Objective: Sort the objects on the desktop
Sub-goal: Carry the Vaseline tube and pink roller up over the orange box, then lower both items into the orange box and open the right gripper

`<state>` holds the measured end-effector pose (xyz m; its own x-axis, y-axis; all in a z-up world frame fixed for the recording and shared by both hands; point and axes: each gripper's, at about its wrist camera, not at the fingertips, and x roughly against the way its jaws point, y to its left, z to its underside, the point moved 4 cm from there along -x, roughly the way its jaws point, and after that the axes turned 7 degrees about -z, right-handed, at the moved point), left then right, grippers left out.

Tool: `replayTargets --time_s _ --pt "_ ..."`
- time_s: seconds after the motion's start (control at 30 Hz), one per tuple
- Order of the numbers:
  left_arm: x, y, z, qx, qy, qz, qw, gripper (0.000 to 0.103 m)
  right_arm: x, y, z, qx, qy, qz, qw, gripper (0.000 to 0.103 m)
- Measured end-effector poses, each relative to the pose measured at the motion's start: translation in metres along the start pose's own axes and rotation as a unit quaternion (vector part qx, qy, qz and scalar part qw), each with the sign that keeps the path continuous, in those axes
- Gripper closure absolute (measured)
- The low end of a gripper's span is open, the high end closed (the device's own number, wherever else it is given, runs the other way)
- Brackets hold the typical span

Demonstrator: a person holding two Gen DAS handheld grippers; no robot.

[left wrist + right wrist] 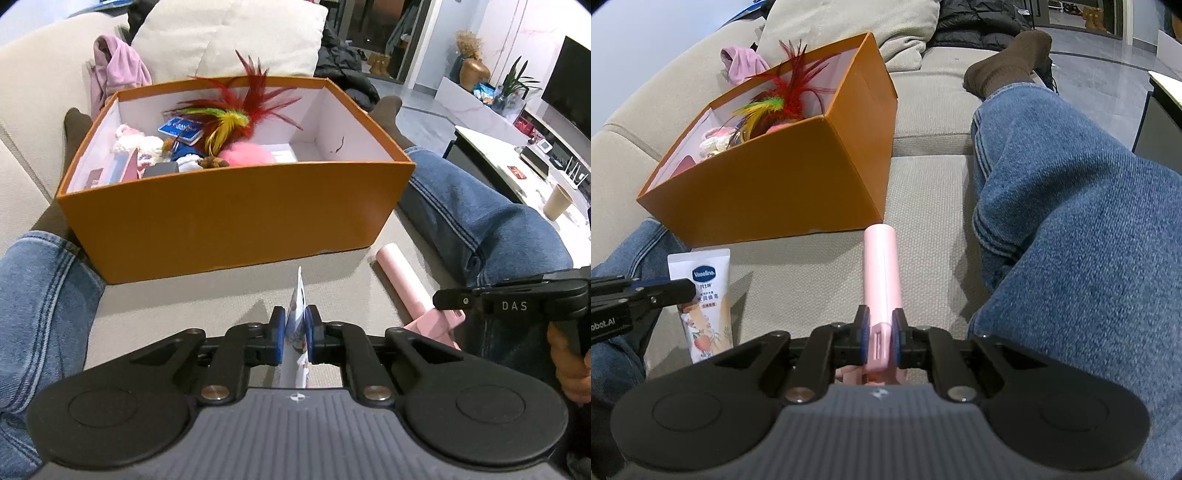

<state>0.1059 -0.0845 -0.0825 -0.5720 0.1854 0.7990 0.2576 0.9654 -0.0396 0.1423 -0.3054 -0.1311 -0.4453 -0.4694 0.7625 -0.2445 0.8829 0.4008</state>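
Observation:
My left gripper [295, 326] is shut on a white hand-cream tube [298, 314], seen edge-on between the blue pads; in the right wrist view the same tube [703, 295] shows its printed front, held by the left gripper's fingers [665, 290]. My right gripper [881, 328] is shut on a pink roller-like tool [881, 269] that lies along the sofa cushion; in the left wrist view this pink tool [402, 280] sits under the right gripper's finger [465, 299]. An orange box [229, 206] stands just beyond, holding feathers [236, 110], a pink ball, a blue card pack and soft toys.
A person's jeans-clad legs [1071, 206] flank the cushion on both sides, with brown socks [1008, 62] beyond the box. A sofa pillow [229, 37] and a pink garment [114, 66] lie behind the box. A white table with a paper cup [557, 201] is at the right.

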Motion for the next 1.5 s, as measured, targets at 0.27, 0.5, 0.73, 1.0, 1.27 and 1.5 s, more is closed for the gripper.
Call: replayTargets --time_s 0.27,0.5,0.73,1.0,1.27,1.5 --pt "0.025 0.001 -0.009 0.011 -0.035 0.013 0.9992 0.092 0.024 0.02 -0.003 0.008 -0.02 -0.023 1.0 0.097" --pt "0.055 0.001 -0.034 0.012 -0.079 0.025 0.9965 0.092 0.066 0.046 -0.019 0.038 -0.059 -0.061 0.996 0.097" --pt "0.085 0.001 -0.074 0.0 -0.129 0.029 0.9912 0.092 0.1 0.073 -0.062 0.052 -0.1 -0.101 0.988 0.097" --pt "0.088 0.005 -0.123 -0.01 -0.163 0.018 0.9864 0.092 0.097 0.095 -0.125 0.074 -0.137 -0.085 0.984 0.097" --pt "0.06 0.015 -0.153 0.0 -0.159 0.017 0.9871 0.092 0.043 0.09 -0.182 0.05 -0.127 -0.065 0.989 0.097" --pt "0.015 0.027 -0.151 0.013 -0.122 0.022 0.9922 0.092 -0.026 0.08 -0.194 0.035 -0.076 -0.029 0.996 0.097"
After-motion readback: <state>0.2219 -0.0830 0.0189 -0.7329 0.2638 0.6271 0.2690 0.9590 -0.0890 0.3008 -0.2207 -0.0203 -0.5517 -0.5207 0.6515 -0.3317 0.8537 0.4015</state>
